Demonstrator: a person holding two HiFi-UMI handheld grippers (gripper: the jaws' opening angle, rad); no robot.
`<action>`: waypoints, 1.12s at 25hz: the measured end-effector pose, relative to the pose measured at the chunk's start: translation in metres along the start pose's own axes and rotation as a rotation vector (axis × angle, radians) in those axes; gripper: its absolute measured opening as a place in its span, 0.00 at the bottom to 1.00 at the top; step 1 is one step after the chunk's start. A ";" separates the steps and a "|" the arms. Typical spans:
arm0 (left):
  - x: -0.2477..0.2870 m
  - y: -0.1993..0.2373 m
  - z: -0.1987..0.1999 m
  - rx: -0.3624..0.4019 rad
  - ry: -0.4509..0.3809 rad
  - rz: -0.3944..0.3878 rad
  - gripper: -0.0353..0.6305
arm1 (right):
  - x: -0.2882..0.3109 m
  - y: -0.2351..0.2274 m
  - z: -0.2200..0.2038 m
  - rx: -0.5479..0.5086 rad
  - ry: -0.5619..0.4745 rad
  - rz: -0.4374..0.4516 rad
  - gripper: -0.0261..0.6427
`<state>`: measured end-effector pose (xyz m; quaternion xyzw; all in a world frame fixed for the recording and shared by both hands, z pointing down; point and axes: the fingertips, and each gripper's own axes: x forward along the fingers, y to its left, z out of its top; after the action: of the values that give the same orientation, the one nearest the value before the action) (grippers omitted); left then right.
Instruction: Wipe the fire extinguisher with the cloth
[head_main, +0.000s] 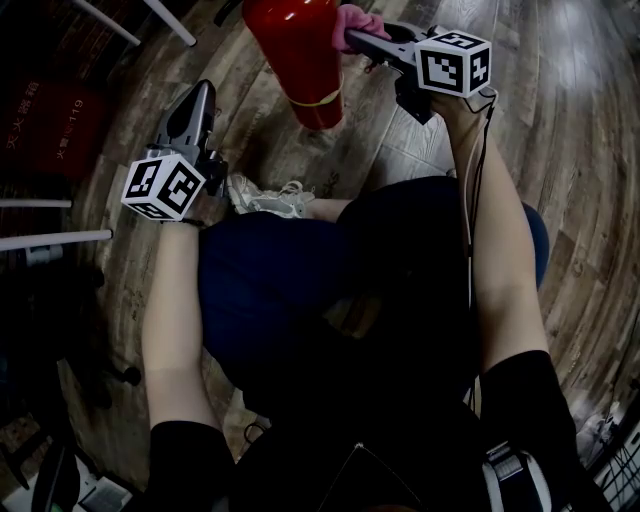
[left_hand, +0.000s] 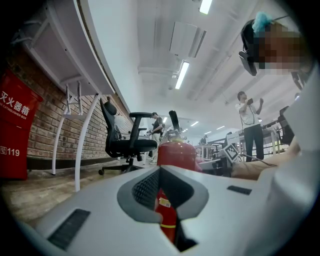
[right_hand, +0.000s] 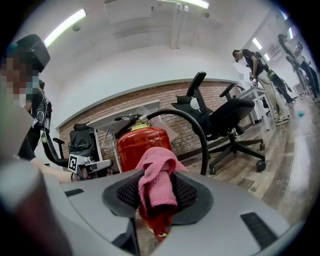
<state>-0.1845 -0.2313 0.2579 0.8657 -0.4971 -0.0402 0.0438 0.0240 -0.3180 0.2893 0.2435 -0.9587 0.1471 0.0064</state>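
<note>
The red fire extinguisher (head_main: 300, 55) stands on the wooden floor at the top of the head view. It also shows ahead in the left gripper view (left_hand: 176, 155) and in the right gripper view (right_hand: 135, 142). My right gripper (head_main: 350, 40) is shut on a pink cloth (head_main: 357, 22) and holds it against the extinguisher's right side. The cloth (right_hand: 157, 185) bulges out between the jaws of my right gripper (right_hand: 157, 200). My left gripper (head_main: 203, 95) is left of the extinguisher and apart from it. Its jaws are together and hold nothing (left_hand: 161, 172).
A red fire box (left_hand: 15, 130) leans on the brick wall at left. White desk legs (left_hand: 82, 145) and a black office chair (left_hand: 125, 140) stand behind the extinguisher; another chair (right_hand: 225, 120) is at right. The extinguisher's black hose (right_hand: 192, 130) arcs upward. My shoe (head_main: 265, 197) rests near it.
</note>
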 end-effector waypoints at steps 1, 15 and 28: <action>0.000 0.000 0.000 0.000 0.000 0.001 0.07 | 0.000 0.000 -0.002 0.001 0.003 -0.001 0.25; -0.003 0.003 0.002 -0.013 -0.011 0.008 0.08 | 0.004 -0.003 -0.027 0.015 0.056 -0.009 0.25; -0.004 0.002 0.004 -0.014 -0.020 0.008 0.08 | 0.006 -0.008 -0.050 0.020 0.108 -0.020 0.25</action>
<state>-0.1890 -0.2292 0.2546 0.8630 -0.5005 -0.0522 0.0453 0.0196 -0.3134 0.3403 0.2450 -0.9529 0.1696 0.0571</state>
